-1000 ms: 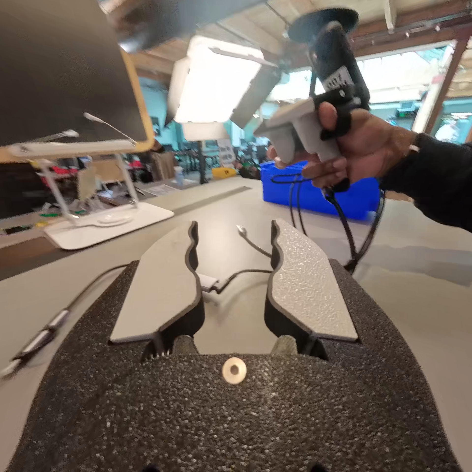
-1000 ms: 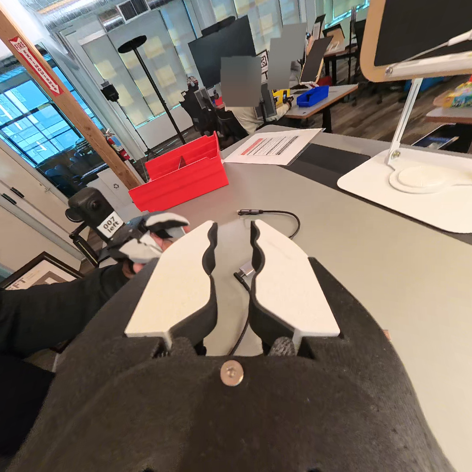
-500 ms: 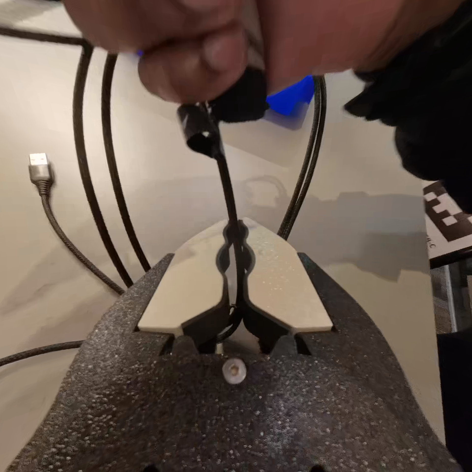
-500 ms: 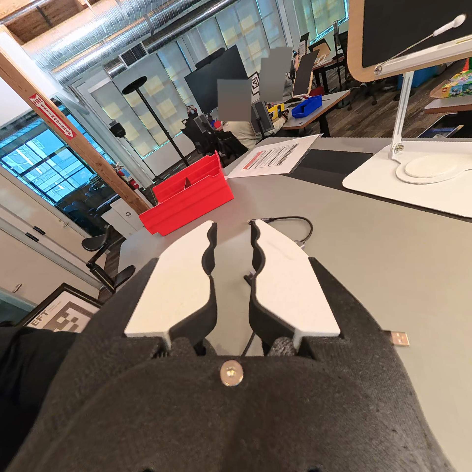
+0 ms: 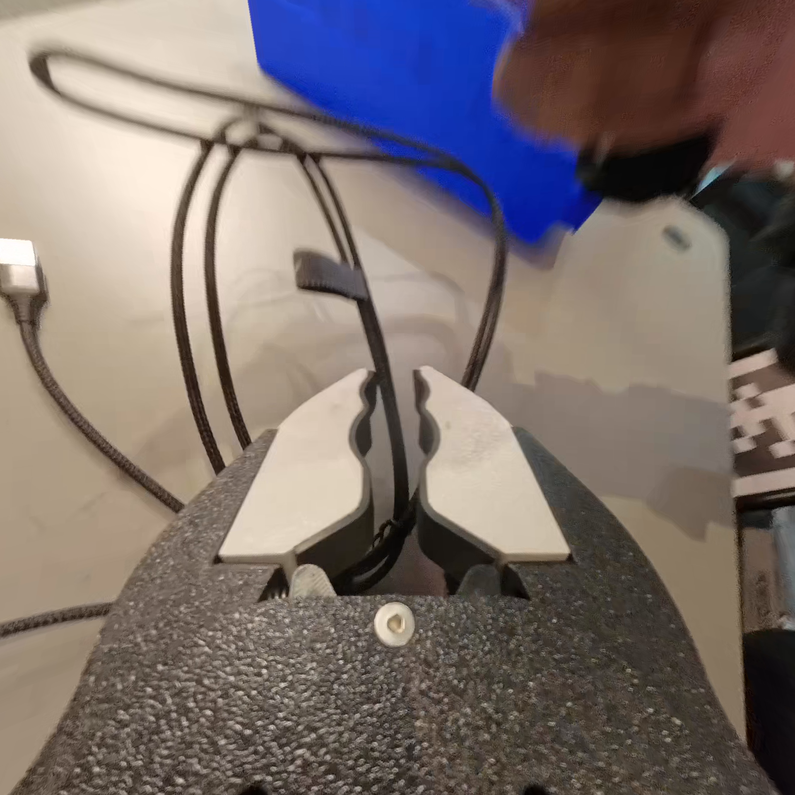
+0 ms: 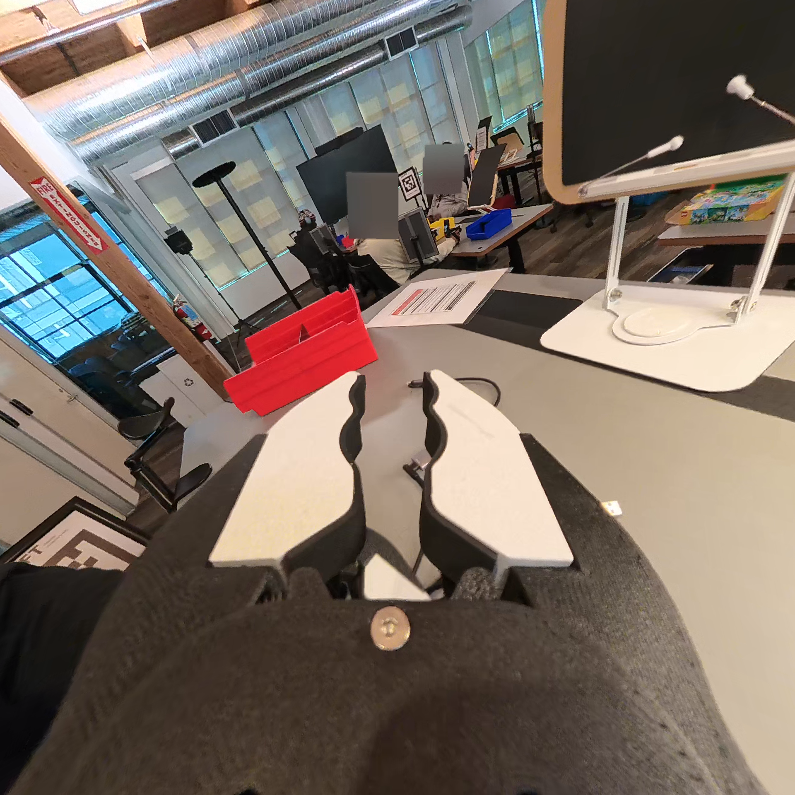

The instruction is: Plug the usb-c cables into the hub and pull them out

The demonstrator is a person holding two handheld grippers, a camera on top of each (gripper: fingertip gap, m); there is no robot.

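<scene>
In the left wrist view my left gripper (image 5: 392, 378) points down at the grey table, its jaws a little apart. A black braided cable (image 5: 389, 434) runs loose through the gap, and its strap end (image 5: 327, 275) sticks up beyond the tips. More black cable loops (image 5: 193, 301) lie on the table. A silver USB plug (image 5: 17, 266) lies at the left. My right gripper (image 6: 393, 378) is open and empty over the table. A small cable plug (image 6: 419, 462) lies between its fingers. I cannot make out the hub.
A blue bin (image 5: 408, 99) and a blurred hand (image 5: 645, 64) fill the top of the left wrist view. A red bin (image 6: 301, 357), a printed sheet (image 6: 439, 297) and a white stand base (image 6: 688, 357) carrying a dark board (image 6: 667, 86) stand beyond the right gripper. Another plug (image 6: 611, 507) lies at the right.
My left gripper swung down, shut on the black cable, and has now opened slightly, so the cable sits loose. The hand moved up and right. The right gripper stayed open and shifted a little.
</scene>
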